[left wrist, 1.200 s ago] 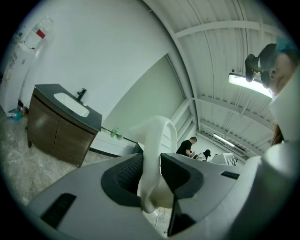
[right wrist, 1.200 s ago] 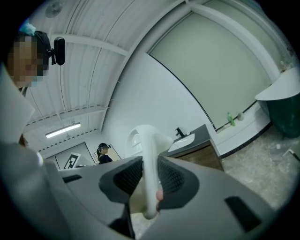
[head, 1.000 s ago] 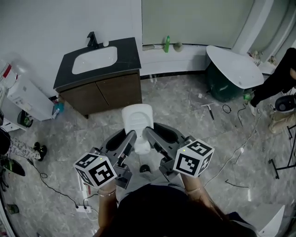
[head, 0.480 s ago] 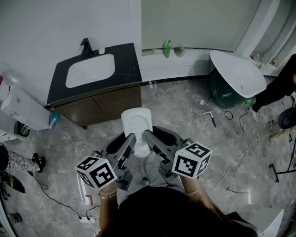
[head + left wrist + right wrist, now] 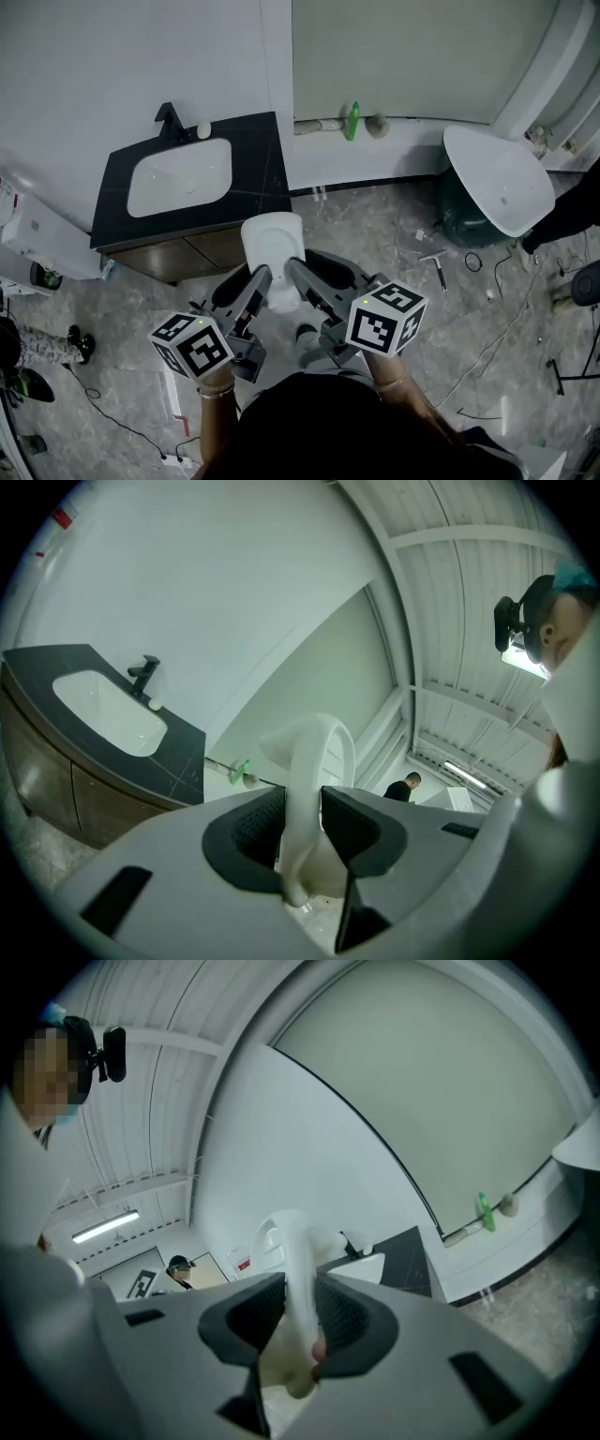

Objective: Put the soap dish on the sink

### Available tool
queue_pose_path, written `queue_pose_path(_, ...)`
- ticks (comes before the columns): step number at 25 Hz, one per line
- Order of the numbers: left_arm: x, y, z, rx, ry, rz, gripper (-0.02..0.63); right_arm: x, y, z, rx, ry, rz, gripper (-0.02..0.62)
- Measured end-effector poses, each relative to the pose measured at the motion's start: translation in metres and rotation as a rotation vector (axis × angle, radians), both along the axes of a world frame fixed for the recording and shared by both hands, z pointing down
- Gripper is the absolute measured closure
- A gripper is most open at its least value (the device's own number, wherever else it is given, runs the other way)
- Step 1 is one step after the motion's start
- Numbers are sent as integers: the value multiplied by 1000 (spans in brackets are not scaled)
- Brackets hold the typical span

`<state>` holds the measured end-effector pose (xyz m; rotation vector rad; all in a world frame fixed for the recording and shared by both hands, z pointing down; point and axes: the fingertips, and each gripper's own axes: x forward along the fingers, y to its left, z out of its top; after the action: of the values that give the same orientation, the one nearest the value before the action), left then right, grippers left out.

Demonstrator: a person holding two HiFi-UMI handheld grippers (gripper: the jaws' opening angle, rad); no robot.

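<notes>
White oval plastic soap dish (image 5: pixel 274 246) was held in air, near front edge of black countertop (image 5: pixel 258 173) with white sink basin (image 5: pixel 178 176). Left gripper (image 5: pixel 255 284) jaws clamped dish's left rim, right gripper (image 5: pixel 298 281) jaws clamped right rim.

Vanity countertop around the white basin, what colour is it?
Black, faintly veined. The flat vanity countertop shows best in the head view.

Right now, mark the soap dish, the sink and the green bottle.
soap dish (image 5: pixel 273 244), head view, middle of its white tray.
sink (image 5: pixel 178 178), head view, bare floor of its white basin.
green bottle (image 5: pixel 352 122), head view, its body.
</notes>
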<state>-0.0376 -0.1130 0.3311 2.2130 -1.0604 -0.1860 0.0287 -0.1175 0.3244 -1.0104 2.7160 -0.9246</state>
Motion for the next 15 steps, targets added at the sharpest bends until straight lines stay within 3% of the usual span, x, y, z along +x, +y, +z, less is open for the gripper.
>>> queue_pose_path(10, -19, -104, 21, -56, 2, -35, 478, -19, -107, 20, -51, 17, -35, 491)
queue_pose_path(15, -33, -181, 38, -83, 0, -20, 479, -33, -183, 37, -81, 35, -21, 491)
